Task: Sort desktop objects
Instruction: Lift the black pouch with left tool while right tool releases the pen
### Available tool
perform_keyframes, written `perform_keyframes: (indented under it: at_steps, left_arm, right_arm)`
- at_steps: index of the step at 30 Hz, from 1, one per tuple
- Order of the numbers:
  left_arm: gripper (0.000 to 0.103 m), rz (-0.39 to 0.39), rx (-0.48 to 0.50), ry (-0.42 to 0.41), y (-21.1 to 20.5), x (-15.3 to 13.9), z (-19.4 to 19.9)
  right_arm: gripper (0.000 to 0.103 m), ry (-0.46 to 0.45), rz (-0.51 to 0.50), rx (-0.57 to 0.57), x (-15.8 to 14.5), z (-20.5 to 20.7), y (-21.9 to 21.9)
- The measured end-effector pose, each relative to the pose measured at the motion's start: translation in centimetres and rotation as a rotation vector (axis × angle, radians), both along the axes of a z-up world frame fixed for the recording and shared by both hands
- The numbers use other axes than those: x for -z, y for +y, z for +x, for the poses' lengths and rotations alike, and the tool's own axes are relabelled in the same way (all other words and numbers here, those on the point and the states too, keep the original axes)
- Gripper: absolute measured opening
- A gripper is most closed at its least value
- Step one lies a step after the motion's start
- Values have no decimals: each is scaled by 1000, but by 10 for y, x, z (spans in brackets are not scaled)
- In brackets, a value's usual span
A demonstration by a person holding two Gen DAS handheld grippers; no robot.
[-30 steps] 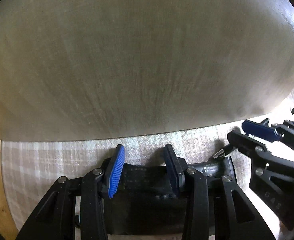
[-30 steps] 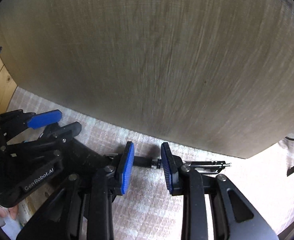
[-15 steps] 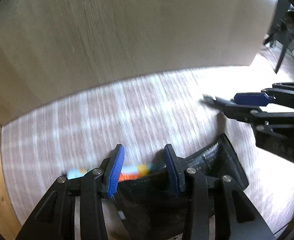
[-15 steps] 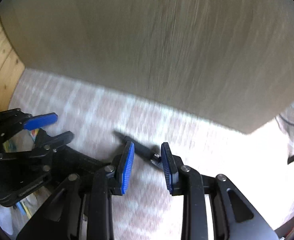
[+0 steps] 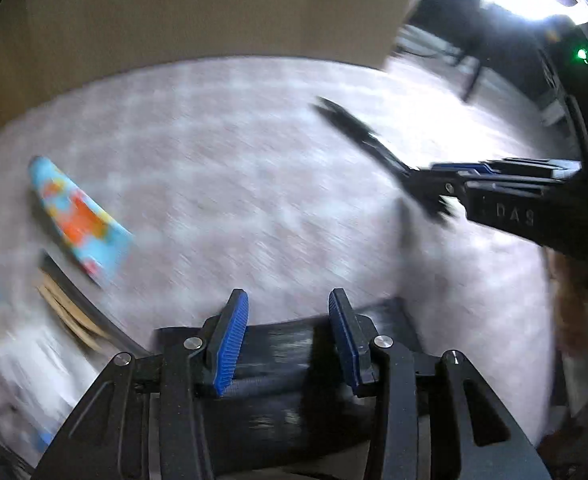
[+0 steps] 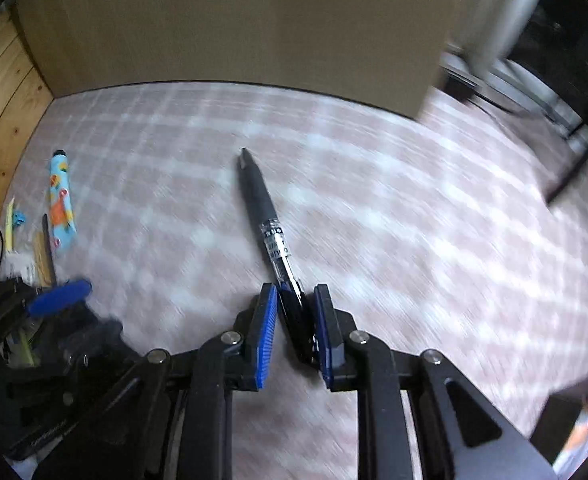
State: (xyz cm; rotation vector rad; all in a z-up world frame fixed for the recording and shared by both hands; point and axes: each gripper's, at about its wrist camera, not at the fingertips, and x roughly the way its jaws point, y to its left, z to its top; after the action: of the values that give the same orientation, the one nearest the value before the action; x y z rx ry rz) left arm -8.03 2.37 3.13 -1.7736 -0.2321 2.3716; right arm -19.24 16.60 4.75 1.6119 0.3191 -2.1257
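- The right tongs (image 6: 294, 332) are closing on a black pen (image 6: 271, 232); the pen's rear end sits between the blue pads, and its tip points away over the cloth
- The left tongs (image 5: 283, 340) stand partly open around the edge of a black pouch-like thing (image 5: 277, 364), which lies between the blue pads; whether the pads press on it cannot be told through the blur
- Both tongs point steeply down at a desk covered with a pale pink checked cloth (image 6: 414, 220)
- A light blue tube with orange patches (image 6: 61, 200) lies on the cloth far to the left, well apart from the pen
- Beside that tube are a yellow strip (image 6: 9, 224) and some wooden sticks (image 6: 41, 256)
- A plain brown board (image 6: 233, 20) stands behind the cloth
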Motion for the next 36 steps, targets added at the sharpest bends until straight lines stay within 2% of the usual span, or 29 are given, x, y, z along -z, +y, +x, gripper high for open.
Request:
perform_keyframes:
  at_steps: [3,5,7,8,12,14,15,18,21,24,26,33,36]
  left_arm:
    - [39,-12,-93,56,2,-21,24]
    - [39,8,-189,76,-24,-34,45]
    - [39,18,-239,76,-36,-41,61]
    - [39,16,-244,70,-42,-33,64]
    - [39,22,-249,53,-45,-33,81]
    - [39,65,-244,43,-39,-26,81]
    - [39,86,-235,31,-50,-36,102]
    - [39,106,-199,4,-26,-20,102]
    - [39,115,-193,-16,-12,-9,101]
    - [41,126,-213,-20,-11,2,95]
    - [44,106,-213,-4,-12,1,92]
    - [46,118,-234,26,-23,-1,78]
    - [46,109,-217,40,-23,-4,79]
  right_arm:
    - [19,29,-60,-2,-22,20,25]
    - [20,46,-89,-35,-33,32,32]
    - [21,39,-120,-85,-41,42,33]
    - [21,31,-137,-113,-44,47,31]
    - [21,1,-166,-188,-36,73,-7]
    - [21,-27,-169,-246,-22,81,-29]
    - [21,-39,-162,-276,-18,87,-37]
    - [23,-73,-155,-328,-2,99,-56]
    - [25,-116,-146,-332,10,97,-65]
    - [25,-157,-140,-324,21,97,-62]
    - [25,-171,-127,-316,24,97,-56]
    - [25,-226,-183,-268,28,109,-20]
    - [25,-212,-218,-228,25,114,-8]
